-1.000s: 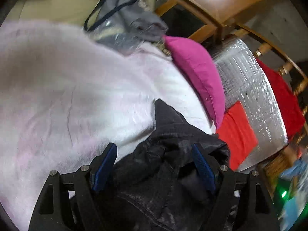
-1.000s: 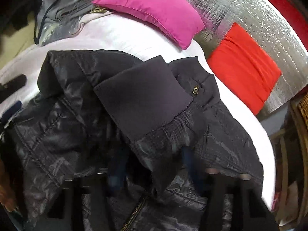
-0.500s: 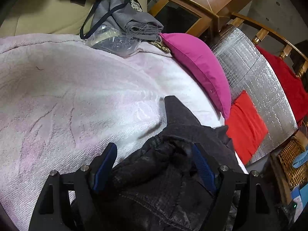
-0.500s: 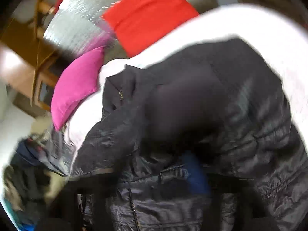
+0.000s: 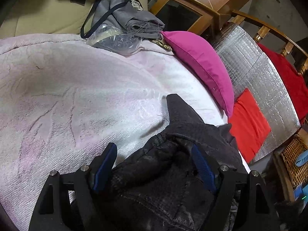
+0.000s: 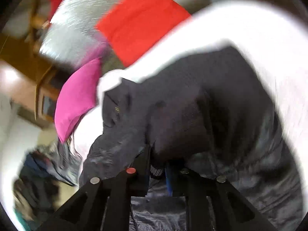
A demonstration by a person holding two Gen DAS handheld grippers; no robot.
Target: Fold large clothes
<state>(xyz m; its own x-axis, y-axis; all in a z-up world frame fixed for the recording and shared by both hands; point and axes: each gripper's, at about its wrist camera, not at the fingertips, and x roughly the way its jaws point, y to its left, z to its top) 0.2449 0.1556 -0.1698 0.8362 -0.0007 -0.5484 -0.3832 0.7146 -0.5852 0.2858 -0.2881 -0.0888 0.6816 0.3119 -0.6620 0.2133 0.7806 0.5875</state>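
A black quilted jacket [image 5: 173, 173] with a ribbed cuff [image 5: 179, 109] lies on the pale pink blanket [image 5: 67, 96]. My left gripper [image 5: 154, 165] is open, its blue-padded fingers [image 5: 105, 163] standing wide on either side of a bunched part of the jacket. In the blurred right wrist view the jacket [image 6: 192, 115] fills the middle. My right gripper [image 6: 159, 171] has its jaws close together on a fold of the jacket's fabric.
A magenta pillow [image 5: 202, 67], a red cushion [image 5: 248, 123] and a silver foil panel [image 5: 259, 73] stand along the right side. Grey folded clothes and a plastic bag [image 5: 125, 25] lie at the far edge. A wicker basket [image 5: 294, 157] stands at the right.
My right gripper has swung and rotated fast, and its jaws have closed on the jacket fabric. My left gripper has stayed open over the jacket and shifted only a little.
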